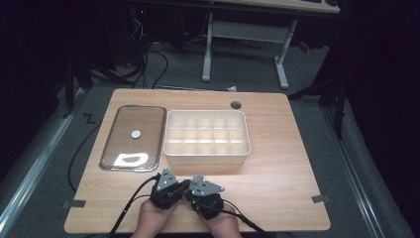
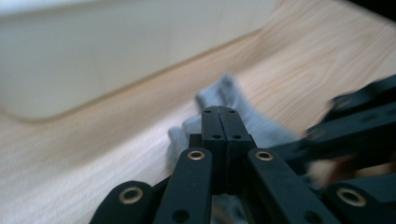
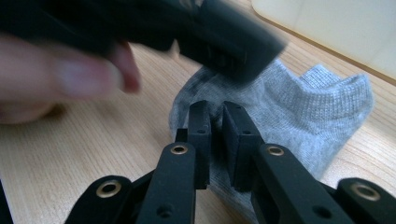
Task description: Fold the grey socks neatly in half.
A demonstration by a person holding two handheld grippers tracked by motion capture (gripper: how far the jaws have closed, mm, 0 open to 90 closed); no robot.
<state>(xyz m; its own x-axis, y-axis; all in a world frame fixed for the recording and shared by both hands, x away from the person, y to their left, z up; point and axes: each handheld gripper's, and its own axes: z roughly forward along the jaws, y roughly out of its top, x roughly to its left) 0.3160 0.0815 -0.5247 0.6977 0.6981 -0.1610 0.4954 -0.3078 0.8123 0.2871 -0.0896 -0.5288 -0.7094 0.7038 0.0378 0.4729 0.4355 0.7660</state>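
Beyond both claws on the tabletop (image 1: 277, 198) stands a white compartment box (image 1: 207, 157), divided into a grid of cells; no contents can be made out in them. Beyond the left claw and beside the box lies a clear tray (image 1: 111, 144) carrying one small white disc (image 1: 135, 133) and a bright patch of reflection.

The item being worked is a grey ankle sock (image 3: 299, 107), knitted, with a ribbed cuff at its far end. It lies flat on the tabletop directly under and between the two claws, just short of the box's near wall.

Left claw (image 2: 220, 112): jaws pressed fully together, tips set down on the sock (image 2: 219, 95). Whether fabric is pinched between them cannot be determined.

Right claw (image 3: 215, 109): jaws nearly together, a narrow gap remaining, with a fold of sock fabric gathered between the tips. The left claw crosses just above and ahead of it, a hand (image 3: 60, 74) behind.

In the high view the left claw (image 1: 168, 191) and right claw (image 1: 200, 196) sit touching, side by side, at the near edge.
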